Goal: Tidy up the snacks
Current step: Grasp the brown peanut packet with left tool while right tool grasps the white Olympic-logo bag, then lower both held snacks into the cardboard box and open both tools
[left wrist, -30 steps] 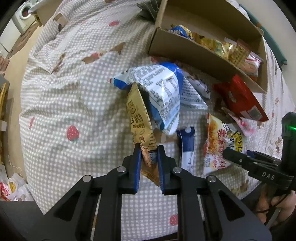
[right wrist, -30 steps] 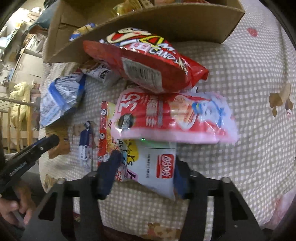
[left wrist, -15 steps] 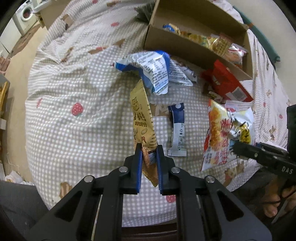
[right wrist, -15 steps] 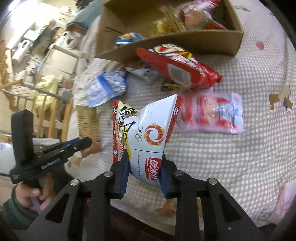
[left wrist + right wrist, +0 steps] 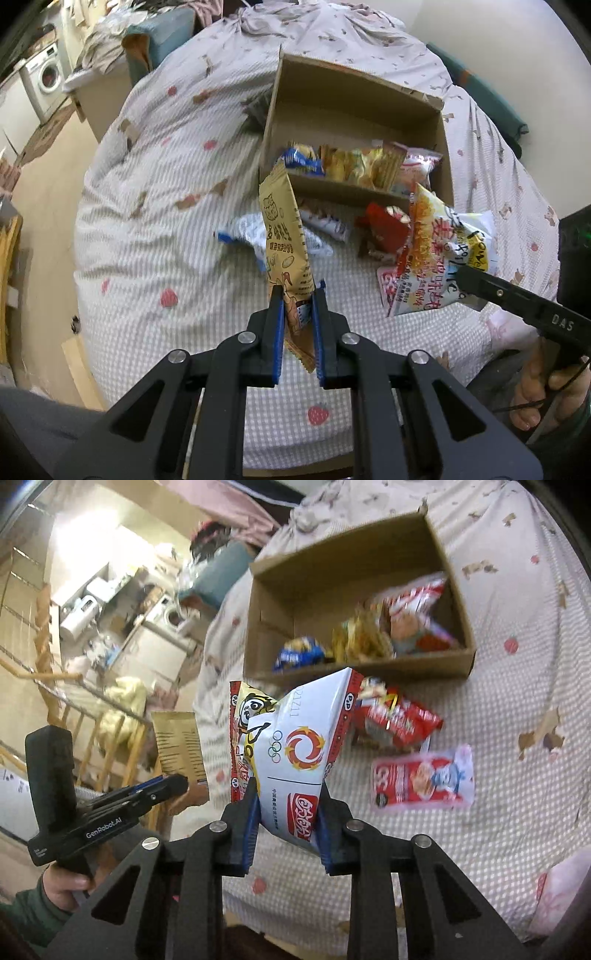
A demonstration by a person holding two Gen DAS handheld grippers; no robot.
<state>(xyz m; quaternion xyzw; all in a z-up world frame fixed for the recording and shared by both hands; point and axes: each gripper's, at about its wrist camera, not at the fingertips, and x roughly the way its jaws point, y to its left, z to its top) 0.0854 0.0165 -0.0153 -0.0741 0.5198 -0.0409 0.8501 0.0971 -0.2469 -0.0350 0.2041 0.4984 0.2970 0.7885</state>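
Both claws are loaded and off the bed; left claw (image 5: 298, 328) is clamped on the bottom end of a tan snack packet (image 5: 286, 236) that stands up tall betw. the pads; right claw (image 5: 285, 825) is pinched tight on the lower part of a puffy white-and-red chip bag (image 5: 295, 746), also held upright. Target looks like the cardboard box (image 5: 354, 672) at the far side of the bed (image 5: 155, 229), already part filled w/ packets along its near wall. To do the drop well: carry each pack over the near wall w/ clearance, since the tall packet could snag the rim; aim for the bare far-left floor of the box, not on top of the pile; let go only once the pack is inside; go one hand at a time so the claws don't cross. Loose red pack (image 5: 400, 720) and pink pack (image 5: 423, 779) on the bed, near-right of the box, are prob. next.
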